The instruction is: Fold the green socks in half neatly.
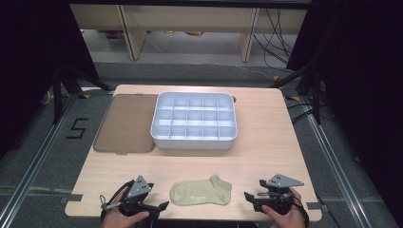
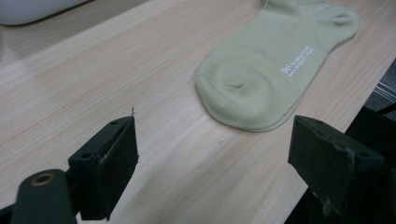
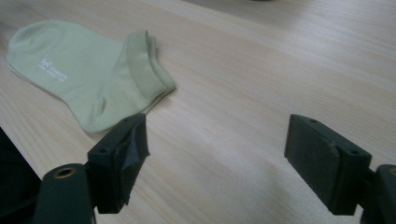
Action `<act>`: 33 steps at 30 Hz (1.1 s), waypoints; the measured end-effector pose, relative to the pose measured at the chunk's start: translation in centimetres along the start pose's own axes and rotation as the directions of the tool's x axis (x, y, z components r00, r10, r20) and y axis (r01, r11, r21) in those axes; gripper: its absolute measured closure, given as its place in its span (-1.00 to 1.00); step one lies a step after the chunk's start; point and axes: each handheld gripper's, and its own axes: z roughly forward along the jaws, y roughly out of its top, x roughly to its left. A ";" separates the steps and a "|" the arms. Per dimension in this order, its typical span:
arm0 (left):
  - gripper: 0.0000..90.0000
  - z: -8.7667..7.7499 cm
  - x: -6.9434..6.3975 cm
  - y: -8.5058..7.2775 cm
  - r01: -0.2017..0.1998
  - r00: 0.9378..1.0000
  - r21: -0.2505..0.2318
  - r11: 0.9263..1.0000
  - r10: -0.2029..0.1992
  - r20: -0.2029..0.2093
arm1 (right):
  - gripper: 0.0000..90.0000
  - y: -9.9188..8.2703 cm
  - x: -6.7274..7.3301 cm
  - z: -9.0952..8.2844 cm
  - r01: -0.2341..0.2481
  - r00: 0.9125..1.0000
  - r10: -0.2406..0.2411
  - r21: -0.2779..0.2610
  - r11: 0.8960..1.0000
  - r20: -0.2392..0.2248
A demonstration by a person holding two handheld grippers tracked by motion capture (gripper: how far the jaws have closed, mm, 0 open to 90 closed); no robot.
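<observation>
Sock: we see small white print on it, too fine to read.
Left gripper: jaws apart, empty.
Right gripper: jaws apart, empty.
Floor mark: "5".

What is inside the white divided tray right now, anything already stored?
The white divided tray shows bare compartments in the high view; nothing is visibly stored. The near wall hides the floors of the front row, so those cannot be confirmed. The sock lies on the table, outside the tray.

A sock is laid at the counter's near edge between both tools; a tray is set behind it, a lid to its left.
</observation>
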 end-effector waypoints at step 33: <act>-0.66 0.3 -0.2 0.0 0.002 1.000 0.015 1.000 -0.001 -0.007 | 0.08 3.5 2.6 3.8 0.125 0.990 -0.121 0.053 0.991 -0.078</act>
